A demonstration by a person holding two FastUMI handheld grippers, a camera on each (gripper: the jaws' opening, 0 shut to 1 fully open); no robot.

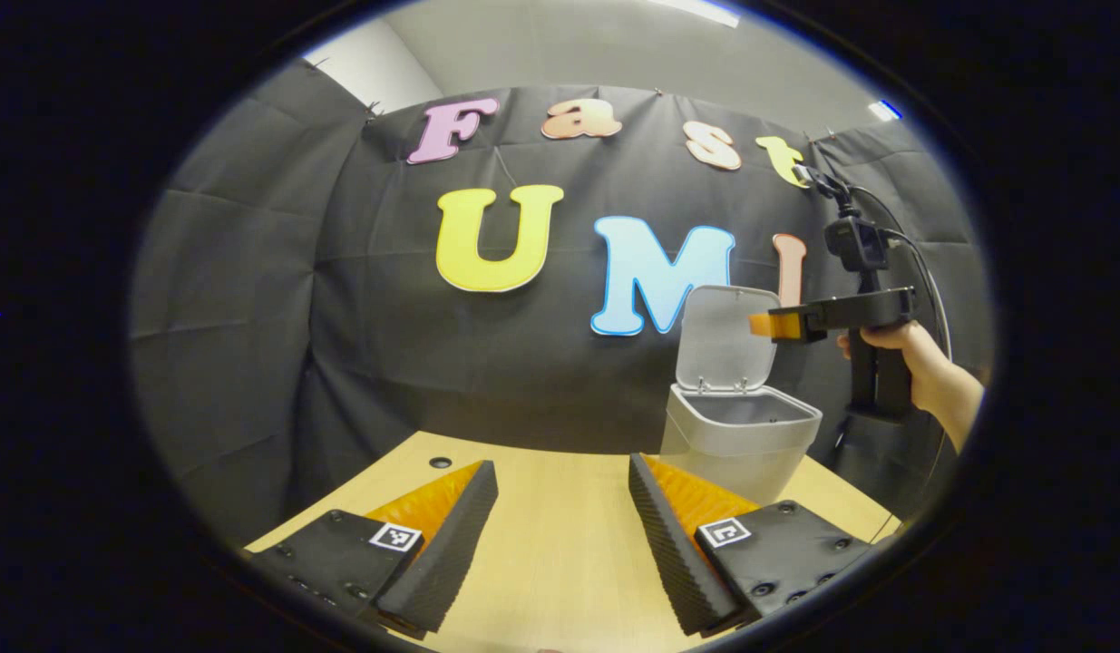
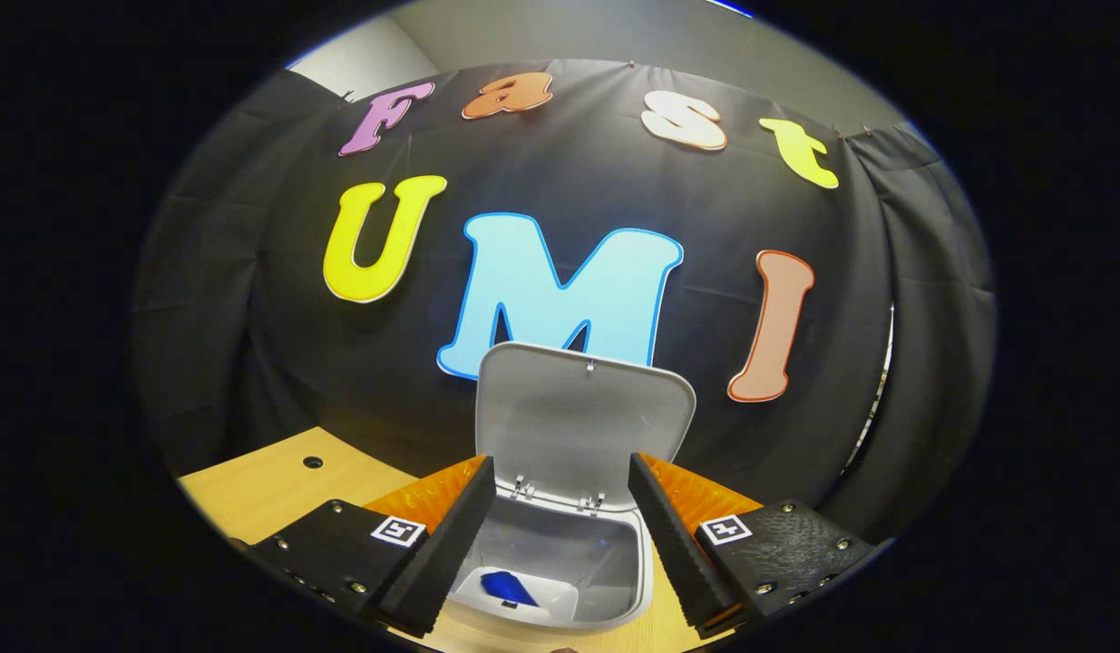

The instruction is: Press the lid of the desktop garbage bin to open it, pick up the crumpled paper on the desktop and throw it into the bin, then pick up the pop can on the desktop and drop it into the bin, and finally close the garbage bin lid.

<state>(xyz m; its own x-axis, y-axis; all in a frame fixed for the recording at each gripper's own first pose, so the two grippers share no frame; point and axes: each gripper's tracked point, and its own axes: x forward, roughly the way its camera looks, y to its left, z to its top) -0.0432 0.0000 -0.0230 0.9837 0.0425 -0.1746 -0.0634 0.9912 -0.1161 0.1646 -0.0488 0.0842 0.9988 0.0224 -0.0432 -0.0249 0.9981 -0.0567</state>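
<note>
The garbage bin (image 1: pixel 741 435) stands on the tabletop (image 1: pixel 560 544) with its lid (image 1: pixel 727 337) tipped back and upright on its hinges, mouth wide open. From my right claw (image 2: pixel 560 535) I look straight down into it: at the bottom lies something pale with a blue thing (image 2: pixel 507 588) on top. I take these for the crumpled paper and the pop can, though they are too small and half hidden for me to be sure.

My right claw hangs just above the bin's opening, fingers spread apart with nothing between them. In the left gripper view the same claw (image 1: pixel 766 324) shows farther off, held by my hand (image 1: pixel 913 363) high beside the raised lid, its tip level with the lid's face.

My left claw (image 1: pixel 560 526) hovers low over bare tabletop, well apart from the bin, also spread and carrying nothing.

As I judge it, the dropping is done and the last step is in hand: closing the lid. The next move calls for my right claw to get behind or atop the lid's upper edge and push it forward and down until it latches, gently enough that the light bin does not tip or slide.
</note>
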